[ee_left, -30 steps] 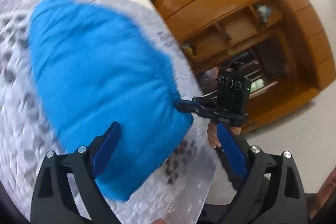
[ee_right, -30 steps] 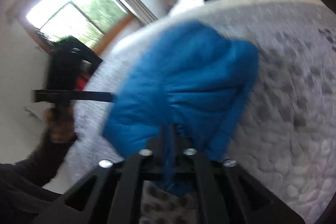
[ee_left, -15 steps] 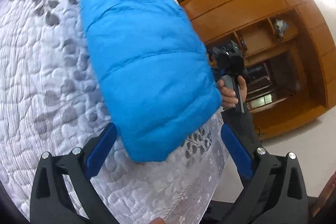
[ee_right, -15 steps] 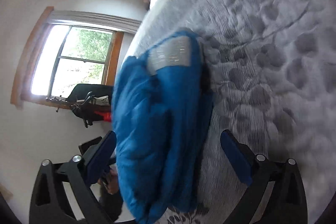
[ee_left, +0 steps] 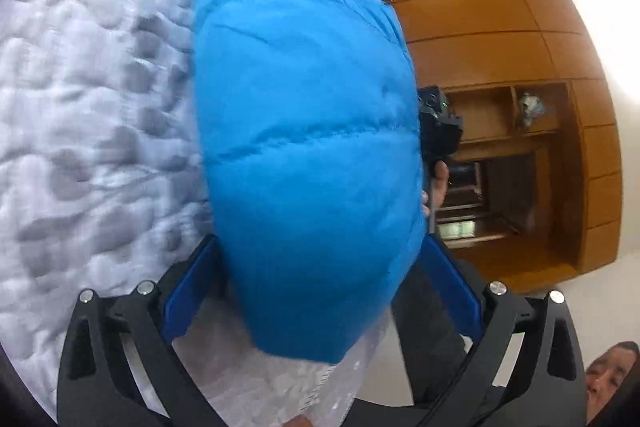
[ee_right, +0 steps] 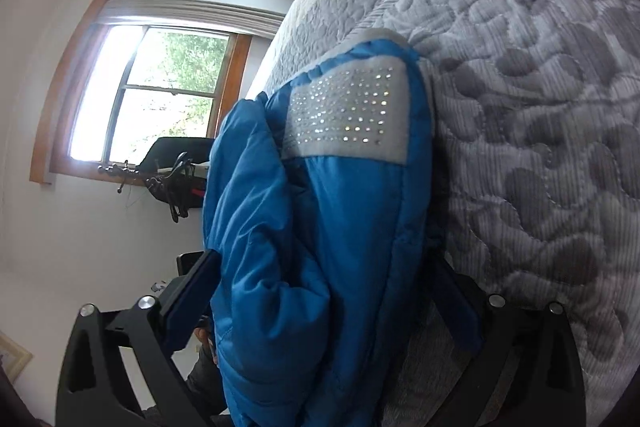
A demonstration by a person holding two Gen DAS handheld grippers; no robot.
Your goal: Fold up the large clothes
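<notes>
- Bed [ee_left: 80, 115]: covered by a white-grey quilted spread with a grey leaf pattern; it fills the left of the left wrist view and the right of the right wrist view [ee_right: 540, 107].
- Wooden wall unit [ee_left: 500, 75]: stands beyond the edge of the bed in the left wrist view, with open shelves holding small items too small to identify.
- Window [ee_right: 160, 95]: wooden frame, with greenery outside; a dark object stands at the sill, and I cannot tell what it is.
- Blue puffer jacket [ee_left: 304, 131]: folded into a thick bundle lying on the bed near its edge. Quilting seams run across the top panel. In the right wrist view [ee_right: 320, 247] the stacked folded layers are seen from the side, with a grey studded patch [ee_right: 348, 115] on the upper face.
- Left claw [ee_left: 316, 291]: fingers spread wide on either side of the near end of the bundle. The blue pads [ee_left: 188, 291] sit at the flanks of the fabric; not clenched, and whether they touch the fabric cannot be told.
- Right claw [ee_right: 320, 303]: likewise spread wide, straddling the opposite end of the bundle, one pad [ee_right: 192, 295] on the outer side, the other against the bed side. It is released, not gripping. Its body also shows past the jacket in the left wrist view [ee_left: 438, 131].
- Hand [ee_left: 438, 183]: partly visible behind the jacket, holding the right claw's handle.
</notes>
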